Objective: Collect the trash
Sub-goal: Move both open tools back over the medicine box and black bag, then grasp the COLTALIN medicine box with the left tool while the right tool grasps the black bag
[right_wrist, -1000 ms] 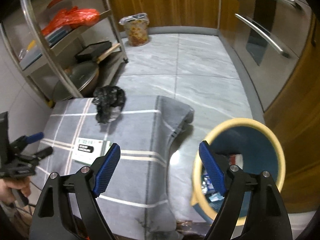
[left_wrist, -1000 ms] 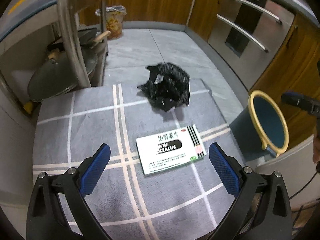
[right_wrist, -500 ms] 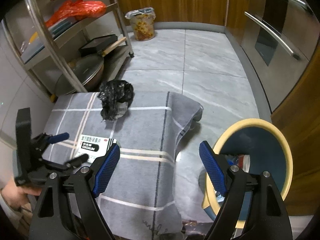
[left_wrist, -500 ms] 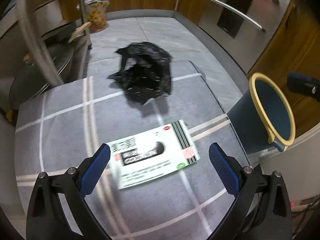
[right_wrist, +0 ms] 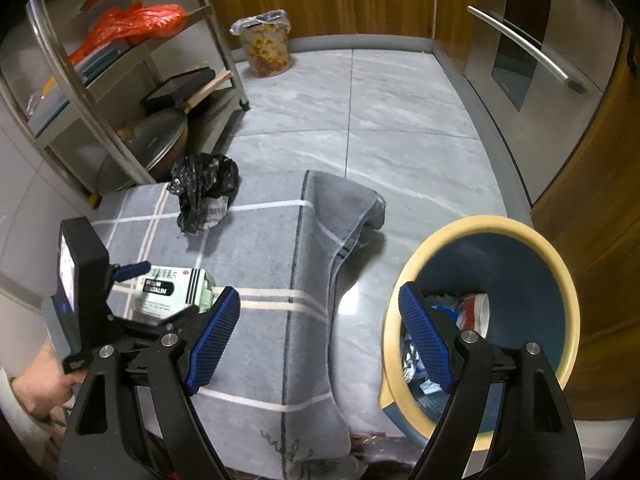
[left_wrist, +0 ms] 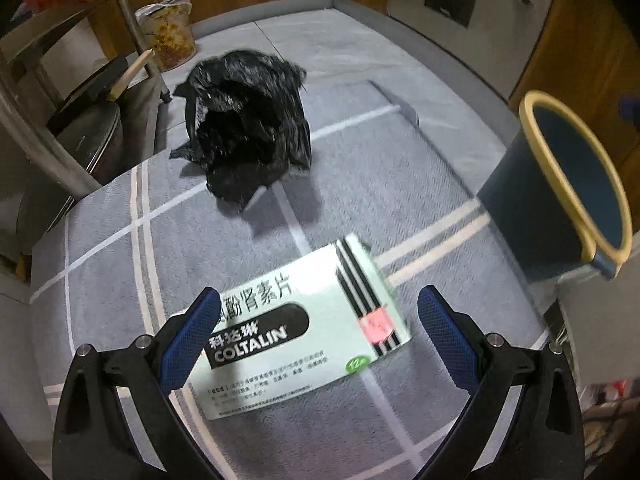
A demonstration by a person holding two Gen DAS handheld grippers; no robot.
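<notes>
A white and green medicine box [left_wrist: 296, 328] lies flat on the grey checked cloth [left_wrist: 120, 280]. My left gripper [left_wrist: 318, 336] hangs open right over it, its blue pads at either end of the box and apart from it. Beyond the box sits a crumpled black plastic bag [left_wrist: 246, 132]. In the right wrist view the same box [right_wrist: 172, 290] and black bag [right_wrist: 204, 190] appear at the left, with the left gripper [right_wrist: 164, 294] above the box. My right gripper [right_wrist: 320, 336] is open and holds nothing, next to the blue bin with a yellow rim [right_wrist: 528, 300].
The bin [left_wrist: 568, 184] holds several scraps and stands on the grey tiled floor [right_wrist: 360, 120]. A steel rack [right_wrist: 120, 92] with pans and an orange bag is at the left. A lined waste bin [right_wrist: 266, 44] stands by the wooden cabinets; an oven [right_wrist: 532, 40] is at the right.
My left gripper has come down and closer over the medicine box, which now fills the space between its pads. The right gripper has barely moved.
</notes>
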